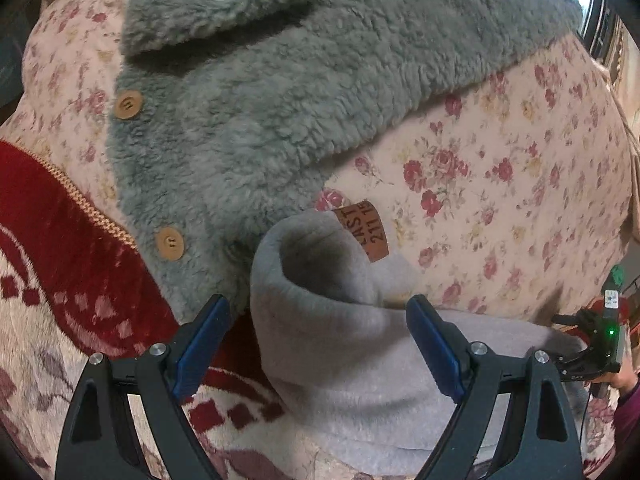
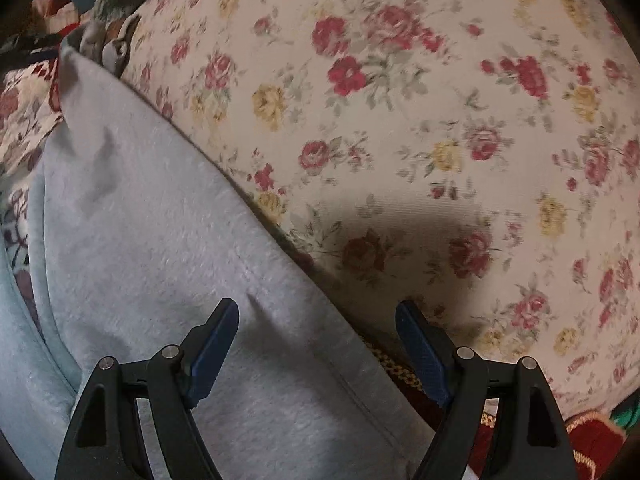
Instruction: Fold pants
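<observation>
The light grey fleece pants (image 1: 340,344) lie on a bed, one end curled up into a roll with a brown leather label (image 1: 362,230) on it. My left gripper (image 1: 318,340) is open, its blue pads either side of that rolled end, holding nothing. In the right wrist view the pants (image 2: 168,240) stretch flat from lower left toward upper left. My right gripper (image 2: 316,348) is open over the pants' long edge, left finger (image 2: 214,352) above the fabric, right finger (image 2: 422,356) above the bedding. The right gripper also shows in the left wrist view (image 1: 596,348), at the far right.
A grey-green fluffy jacket (image 1: 280,92) with wooden buttons (image 1: 128,104) lies just beyond the pants. A floral cream quilt (image 2: 420,120) covers the bed to the right. A red and cream patterned blanket (image 1: 60,264) lies to the left and under the pants.
</observation>
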Motion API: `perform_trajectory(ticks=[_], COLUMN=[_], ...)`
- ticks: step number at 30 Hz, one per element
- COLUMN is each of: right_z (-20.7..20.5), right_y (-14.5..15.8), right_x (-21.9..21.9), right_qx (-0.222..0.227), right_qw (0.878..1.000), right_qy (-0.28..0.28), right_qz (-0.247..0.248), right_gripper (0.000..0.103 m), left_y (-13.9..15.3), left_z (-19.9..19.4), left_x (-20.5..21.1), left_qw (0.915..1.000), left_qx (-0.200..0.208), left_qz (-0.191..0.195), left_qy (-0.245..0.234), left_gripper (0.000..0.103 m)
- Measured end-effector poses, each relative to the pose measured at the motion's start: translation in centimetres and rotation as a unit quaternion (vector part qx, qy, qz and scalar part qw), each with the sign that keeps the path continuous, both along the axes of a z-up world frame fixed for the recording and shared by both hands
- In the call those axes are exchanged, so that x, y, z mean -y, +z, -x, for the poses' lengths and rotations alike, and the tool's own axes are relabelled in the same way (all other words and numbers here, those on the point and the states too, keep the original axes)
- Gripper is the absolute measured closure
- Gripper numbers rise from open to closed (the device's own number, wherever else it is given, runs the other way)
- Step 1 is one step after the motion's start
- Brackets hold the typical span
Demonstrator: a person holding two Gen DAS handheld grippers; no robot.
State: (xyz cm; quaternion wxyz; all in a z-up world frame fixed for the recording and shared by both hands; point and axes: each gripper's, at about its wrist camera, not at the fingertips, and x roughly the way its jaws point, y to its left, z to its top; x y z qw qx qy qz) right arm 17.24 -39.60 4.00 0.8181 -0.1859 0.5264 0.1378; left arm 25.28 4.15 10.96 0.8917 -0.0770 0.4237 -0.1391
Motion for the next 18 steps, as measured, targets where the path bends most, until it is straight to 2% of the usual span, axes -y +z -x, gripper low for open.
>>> perform_trajectory(ticks=[4,5,6,8,9,10,13,16,18], right_z=[-0.1,0.0,0.2,0.5,0.8,1.3,3.0,4.3,4.9], right_y=[-1.2,-1.6,-1.9,-2.4,-2.4,-2.2,-1.4,0.5,2.8], right_x=[-1.0,-1.4,-1.9,-2.5,-2.7,-2.9,-3.9,-4.6,-4.6], right_qx=[-0.015,-0.019,-0.019,-0.014,-0.013,-0.011,0.012,0.039,0.06], right_qw=[0.999,0.999,0.997,0.993,0.992,0.99,0.982,0.975,0.976], right_qy=[0.023,0.033,0.043,0.053,0.056,0.061,0.08,0.084,0.067], right_qz=[0.023,0.038,0.062,0.104,0.116,0.125,0.173,0.202,0.2], right_gripper=[0.023,0.034,0.04,0.075,0.081,0.086,0.089,0.09,0.09], left_y=[-0.9,-1.2,-1.4,-1.8,-2.0,-2.2,-2.1,-1.0,0.4], left_z=[-1.2,-1.5,-1.7,-2.1,-2.2,-2.4,-2.1,-1.2,-0.3], left_x=[1.1,1.3,1.4,1.8,1.9,2.1,3.3,4.0,3.7], left_qw=[0.9997,0.9997,0.9996,0.9991,0.9989,0.9983,0.9969,0.9963,0.9966], left_qx=[-0.005,-0.008,-0.01,-0.008,-0.01,-0.016,-0.01,0.003,0.014], left_qz=[-0.022,-0.025,-0.026,-0.041,-0.042,-0.051,-0.074,-0.083,-0.077], left_qy=[-0.002,-0.001,-0.001,0.012,0.017,0.022,0.021,0.021,0.025], left_gripper=[0.014,0.014,0.014,0.019,0.048,0.069,0.083,0.085,0.085])
